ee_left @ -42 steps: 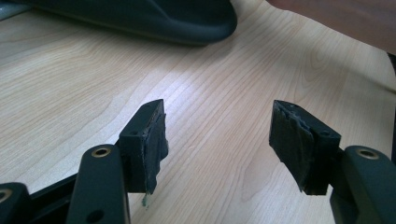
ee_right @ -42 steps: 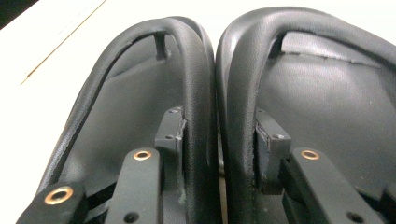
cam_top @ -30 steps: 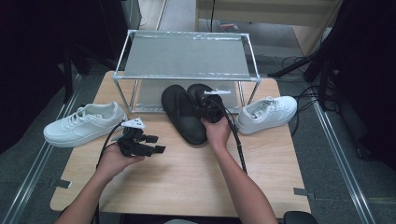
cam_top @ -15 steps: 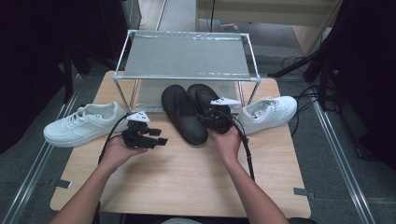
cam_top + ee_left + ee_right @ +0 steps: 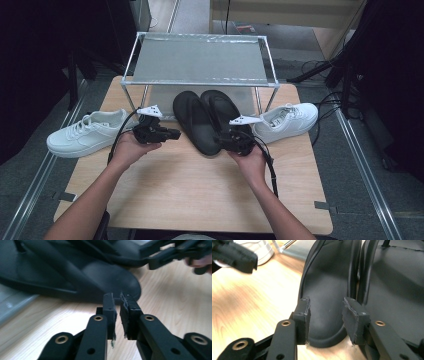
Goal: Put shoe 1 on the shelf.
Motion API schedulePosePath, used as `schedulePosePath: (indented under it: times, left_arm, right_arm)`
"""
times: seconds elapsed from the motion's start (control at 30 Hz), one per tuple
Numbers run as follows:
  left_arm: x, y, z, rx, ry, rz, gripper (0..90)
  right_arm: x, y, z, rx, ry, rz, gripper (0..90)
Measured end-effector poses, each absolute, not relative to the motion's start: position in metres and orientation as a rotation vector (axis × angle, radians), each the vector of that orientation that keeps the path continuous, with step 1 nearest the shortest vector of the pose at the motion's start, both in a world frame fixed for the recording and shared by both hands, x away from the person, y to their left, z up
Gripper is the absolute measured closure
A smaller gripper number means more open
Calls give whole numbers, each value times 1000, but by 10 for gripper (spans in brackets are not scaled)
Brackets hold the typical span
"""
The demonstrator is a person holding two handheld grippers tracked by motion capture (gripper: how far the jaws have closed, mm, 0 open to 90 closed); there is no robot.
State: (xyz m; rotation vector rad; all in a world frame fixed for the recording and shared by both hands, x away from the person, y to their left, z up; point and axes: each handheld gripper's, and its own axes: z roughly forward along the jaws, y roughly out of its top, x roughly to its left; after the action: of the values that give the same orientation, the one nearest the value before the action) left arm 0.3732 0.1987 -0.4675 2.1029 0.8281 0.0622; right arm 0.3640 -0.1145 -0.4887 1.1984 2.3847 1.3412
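Two black sandals lie side by side at the table's middle, the left sandal [image 5: 195, 122] [image 5: 327, 285] and the right sandal [image 5: 222, 107] [image 5: 394, 277]. My right gripper [image 5: 221, 144] [image 5: 325, 302] is at their near end. Its jaws have just been closing, with the left sandal's heel between them. The pads stand close beside the heel; I cannot tell whether they touch it. My left gripper [image 5: 175, 134] [image 5: 117, 296] hovers left of the sandals and points at them. Its jaws have just been closing and now stand almost together, with nothing between.
A metal wire rack [image 5: 200, 60] stands at the back, over the sandals' toes. One white sneaker [image 5: 87, 132] lies at the table's left edge, another [image 5: 287, 120] to the right of the sandals. Bare wooden table [image 5: 190, 190] stretches toward the person.
The left gripper rose toward the sandals and its jaws went from wide apart to nearly together. The right gripper drew back from over the sandals to their heels.
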Motion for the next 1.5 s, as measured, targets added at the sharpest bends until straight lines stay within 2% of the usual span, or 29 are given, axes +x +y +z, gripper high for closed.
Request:
schedulePosePath:
  times: [0.13,0.3,0.53,1.1,1.5]
  left_arm:
    - [379,199,-460,2110,830,55,900]
    - [385,200,-447,2099,827,76,900]
    - [396,198,-430,2114,800,92,900]
    - [426,199,-385,2139,765,110,900]
    - [452,195,-344,2152,706,185,900]
  right_arm:
    - [356,-119,-494,1207,2382,1366,655]
    - [343,-123,-507,1219,2371,1393,784]
    - [336,-127,-514,1226,2396,1376,895]
    - [336,-125,-524,1219,2448,1345,900]
    - [339,-125,-528,1233,2462,1319,900]
